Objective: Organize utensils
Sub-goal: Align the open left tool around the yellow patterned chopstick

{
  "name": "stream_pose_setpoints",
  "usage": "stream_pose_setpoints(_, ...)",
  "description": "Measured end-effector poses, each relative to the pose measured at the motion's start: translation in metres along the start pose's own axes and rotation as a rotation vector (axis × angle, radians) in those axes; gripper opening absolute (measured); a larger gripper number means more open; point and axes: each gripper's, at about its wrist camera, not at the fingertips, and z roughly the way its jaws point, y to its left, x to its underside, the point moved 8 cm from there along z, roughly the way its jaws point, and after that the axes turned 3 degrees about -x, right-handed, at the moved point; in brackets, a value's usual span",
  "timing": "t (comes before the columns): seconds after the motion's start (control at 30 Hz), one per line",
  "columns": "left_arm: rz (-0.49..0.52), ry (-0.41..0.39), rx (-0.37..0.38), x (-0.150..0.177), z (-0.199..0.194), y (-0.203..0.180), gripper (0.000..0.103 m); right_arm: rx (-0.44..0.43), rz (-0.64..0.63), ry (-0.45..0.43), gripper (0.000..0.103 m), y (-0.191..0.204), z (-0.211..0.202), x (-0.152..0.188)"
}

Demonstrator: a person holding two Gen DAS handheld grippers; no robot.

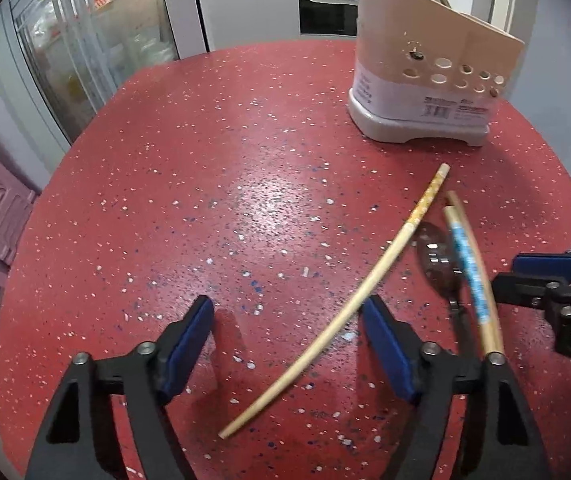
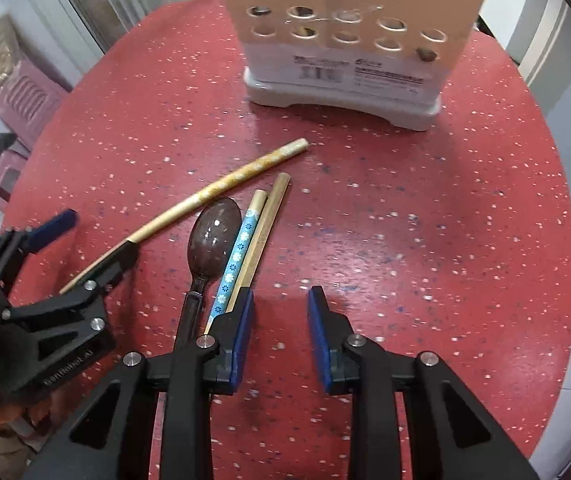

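Red speckled surface (image 1: 205, 160) carries everything; beige perforated utensil holder (image 1: 425, 80) is stood near the far edge, utensil handles seen sticking out of its top; left gripper (image 1: 285, 344) is held low with fingers wide, yellow-patterned chopstick (image 1: 365, 280) lying loose between them, not pinched; right gripper (image 2: 279, 336) is held with fingers narrow, nothing between them, only bare surface; dark spoon (image 2: 215, 232), blue-flowered chopstick (image 2: 237, 256) and plain chopstick (image 2: 263, 232) are laid side by side just left of its left finger (image 2: 243, 332).
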Motion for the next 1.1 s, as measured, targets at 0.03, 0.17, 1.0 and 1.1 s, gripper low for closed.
stream_pose_setpoints(0.03,-0.004,0.001,0.013,0.001,-0.001,-0.002,0.087,-0.002,-0.005,-0.002,0.031,0.003,0.001,0.000)
stream_pose_setpoints(0.17,0.028,-0.006,0.048,0.007,-0.010,-0.017,0.053,0.024,-0.082,-0.007,0.030,0.014,0.006,0.000)
stream_pose_setpoints(1.0,-0.087,-0.019,0.028,0.021,-0.023,0.023,0.050,0.058,-0.036,0.057,0.030,0.060,0.031,-0.024)
stream_pose_setpoints(1.1,-0.088,-0.034,0.021,0.019,-0.027,0.027,0.050,0.041,-0.048,0.069,0.031,0.076,0.035,-0.025)
